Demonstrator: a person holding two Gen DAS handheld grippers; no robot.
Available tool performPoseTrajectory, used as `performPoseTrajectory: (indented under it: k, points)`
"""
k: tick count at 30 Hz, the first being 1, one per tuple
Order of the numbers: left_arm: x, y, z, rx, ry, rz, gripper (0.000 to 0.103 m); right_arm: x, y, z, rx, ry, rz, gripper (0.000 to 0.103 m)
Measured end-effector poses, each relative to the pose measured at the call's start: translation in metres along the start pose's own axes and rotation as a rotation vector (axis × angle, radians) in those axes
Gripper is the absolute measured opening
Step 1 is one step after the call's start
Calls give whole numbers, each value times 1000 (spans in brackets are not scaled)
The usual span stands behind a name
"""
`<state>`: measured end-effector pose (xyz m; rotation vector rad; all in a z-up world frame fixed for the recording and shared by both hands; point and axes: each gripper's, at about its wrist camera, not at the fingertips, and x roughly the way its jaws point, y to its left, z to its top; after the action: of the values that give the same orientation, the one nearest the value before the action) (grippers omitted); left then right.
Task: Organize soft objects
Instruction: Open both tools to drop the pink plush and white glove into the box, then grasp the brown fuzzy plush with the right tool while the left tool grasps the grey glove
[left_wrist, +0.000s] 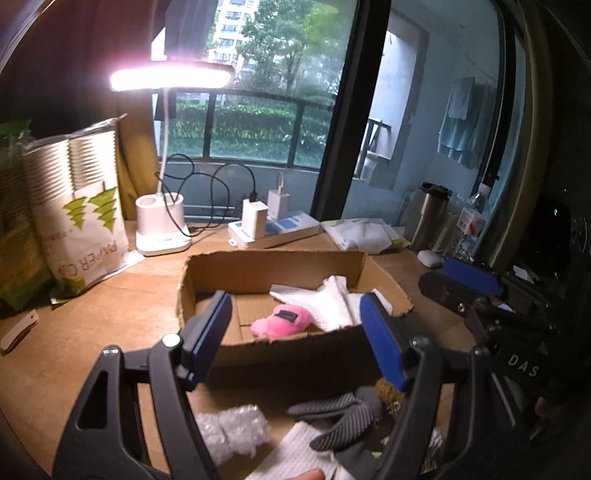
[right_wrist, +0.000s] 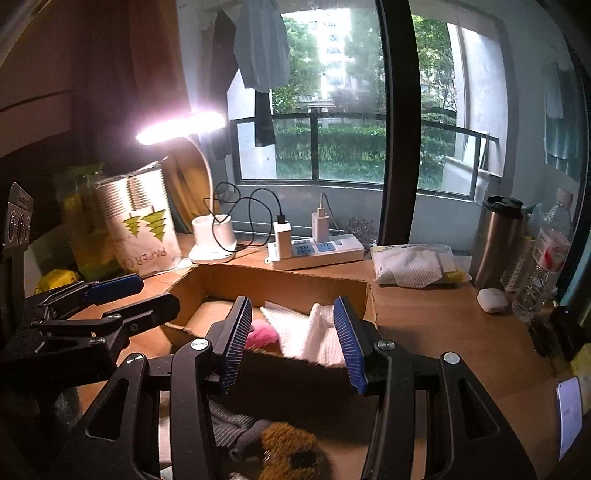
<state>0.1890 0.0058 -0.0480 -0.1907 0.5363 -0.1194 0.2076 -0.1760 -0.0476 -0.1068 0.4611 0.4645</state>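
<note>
a: where do the soft things sit right now?

b: a pink plush toy (left_wrist: 281, 322) lies on the floor of the cardboard box (left_wrist: 275, 266), and a white textured cloth (left_wrist: 332, 301) is draped in the box just beside it, toward the right wall. the box stands open on the wooden counter (left_wrist: 122, 321).

a: anything outside the box?

b: yes, near the bottom edge of the left wrist view: a grey knitted glove (left_wrist: 343, 417), a wad of bubble wrap (left_wrist: 232, 430) and another white cloth (left_wrist: 291, 456). in the right wrist view a brown furry toy (right_wrist: 295, 452) lies in front of the box's near wall, touching the glove.

a: and the tongs?

b: the left tongs (left_wrist: 295, 334) stand fairly wide with nothing between the blue pads; the box interior shows through the gap. the right tongs (right_wrist: 291, 343) are parted more narrowly, also holding nothing, and they hover at the near wall of the box.

a: what's behind the box?

b: a lit desk lamp (left_wrist: 162, 225), a power strip (left_wrist: 275, 230) with chargers plugged in, a bag of paper cups (left_wrist: 81, 221) on the left, and a steel tumbler (right_wrist: 496, 242) and water bottle (right_wrist: 548, 258) on the right.
</note>
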Motion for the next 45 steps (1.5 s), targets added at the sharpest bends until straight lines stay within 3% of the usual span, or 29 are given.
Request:
performPoseTrajectory:
  k: [23, 45]
  points:
    - [-51, -12, -52, -15, -24, -3, 79, -45, 14, -47, -7, -5, 19, 49]
    - [-22, -29, -96, 3, 98, 26, 79, -21, -14, -95, 26, 99, 46, 50]
